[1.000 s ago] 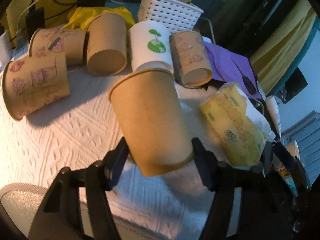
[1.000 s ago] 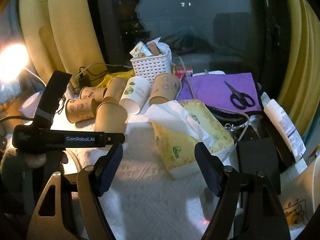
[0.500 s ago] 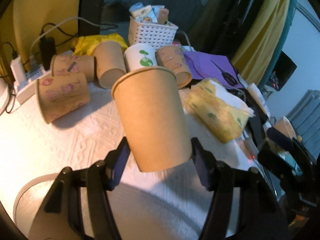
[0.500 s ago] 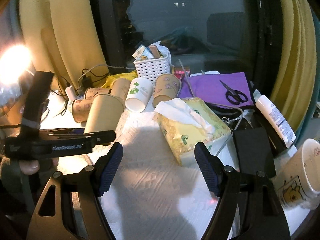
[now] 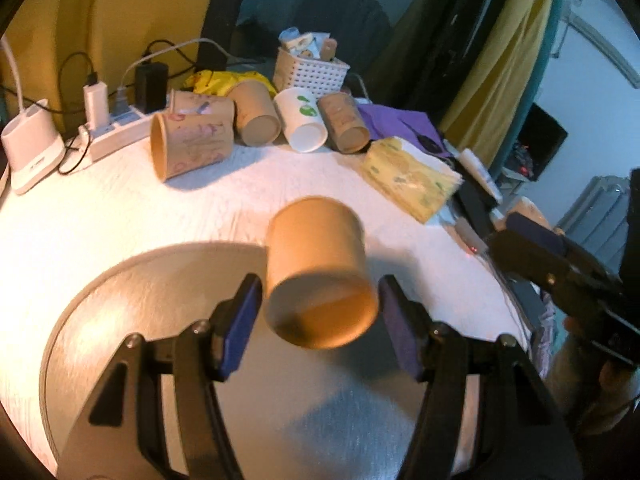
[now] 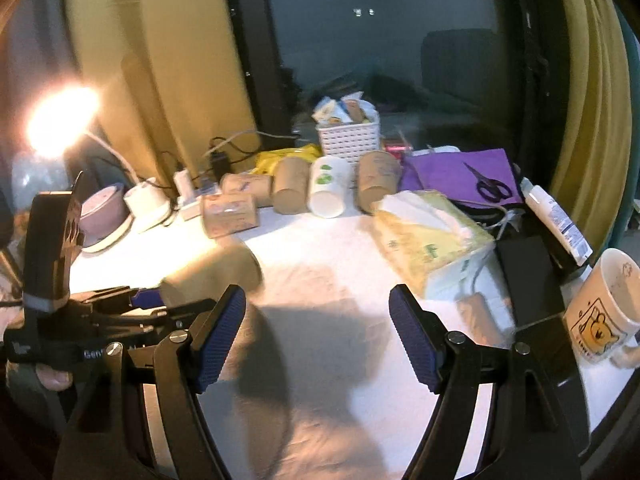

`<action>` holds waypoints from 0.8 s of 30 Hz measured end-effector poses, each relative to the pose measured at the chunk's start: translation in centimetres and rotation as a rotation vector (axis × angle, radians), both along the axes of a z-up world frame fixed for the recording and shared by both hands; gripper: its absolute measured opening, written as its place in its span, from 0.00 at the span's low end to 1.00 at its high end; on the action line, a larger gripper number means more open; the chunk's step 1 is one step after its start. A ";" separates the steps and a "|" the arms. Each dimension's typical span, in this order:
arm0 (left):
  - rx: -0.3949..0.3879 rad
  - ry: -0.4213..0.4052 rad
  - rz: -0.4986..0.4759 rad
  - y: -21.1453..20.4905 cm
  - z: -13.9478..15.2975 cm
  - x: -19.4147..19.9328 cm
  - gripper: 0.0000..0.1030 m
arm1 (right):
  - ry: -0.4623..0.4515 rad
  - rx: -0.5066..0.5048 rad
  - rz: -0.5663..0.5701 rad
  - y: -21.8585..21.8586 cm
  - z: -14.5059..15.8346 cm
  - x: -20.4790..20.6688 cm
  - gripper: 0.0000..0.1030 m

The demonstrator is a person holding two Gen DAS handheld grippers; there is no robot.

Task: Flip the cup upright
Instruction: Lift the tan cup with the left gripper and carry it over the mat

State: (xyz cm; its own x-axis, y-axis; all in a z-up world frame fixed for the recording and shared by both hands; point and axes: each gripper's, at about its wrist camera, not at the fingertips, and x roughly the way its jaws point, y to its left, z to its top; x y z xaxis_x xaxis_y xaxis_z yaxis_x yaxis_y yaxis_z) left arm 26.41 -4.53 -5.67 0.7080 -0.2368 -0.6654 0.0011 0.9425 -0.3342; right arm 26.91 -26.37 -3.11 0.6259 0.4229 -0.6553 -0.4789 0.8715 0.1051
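My left gripper [image 5: 320, 316] is shut on a plain brown paper cup [image 5: 318, 270], held tilted above the grey round tray [image 5: 140, 320], its open mouth turned toward the camera. The cup is blurred in the right wrist view [image 6: 216, 276], where the left gripper [image 6: 152, 304] shows at the left. My right gripper [image 6: 318, 332] is open and empty above the white cloth; it also shows at the right edge of the left wrist view [image 5: 532, 236]. Several more paper cups [image 5: 192, 146] lie on their sides in a row at the back.
A white basket [image 5: 310, 72] stands behind the cup row. A yellow tissue pack [image 5: 412, 178] lies at the right, a purple cloth with scissors [image 6: 490, 186] beyond it. A power strip [image 5: 108, 134] and lamp base [image 5: 30, 152] are at the left. A mug [image 6: 604, 312] stands far right.
My left gripper has turned the brown cup, so its mouth now faces the camera, and pulled it back over the grey tray. The right gripper has drawn back slightly.
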 end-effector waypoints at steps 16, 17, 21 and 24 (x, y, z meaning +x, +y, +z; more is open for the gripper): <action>0.001 0.011 -0.032 0.6 -0.7 -5.2 0.65 | 0.052 -0.008 -0.010 2.1 -0.7 -5.9 0.75; -0.002 0.000 -0.039 0.3 -0.4 -5.1 0.78 | 0.054 -0.006 -0.019 1.9 -0.8 -6.0 0.75; 0.008 -0.009 -0.103 -1.3 0.0 -4.2 0.83 | 0.067 0.007 -0.073 0.1 -1.0 -5.6 0.75; 0.100 0.029 -0.152 -3.6 -0.8 -2.4 0.83 | 0.087 0.015 -0.119 -1.7 -1.3 -4.9 0.75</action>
State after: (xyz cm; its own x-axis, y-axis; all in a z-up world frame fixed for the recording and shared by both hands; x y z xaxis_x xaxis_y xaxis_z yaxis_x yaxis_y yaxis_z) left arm 23.98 -8.14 -6.47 0.6496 -0.2713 -0.7102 0.1378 0.9607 -0.2410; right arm 22.03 -28.03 -4.40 0.6131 0.3594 -0.7035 -0.3607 0.9196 0.1555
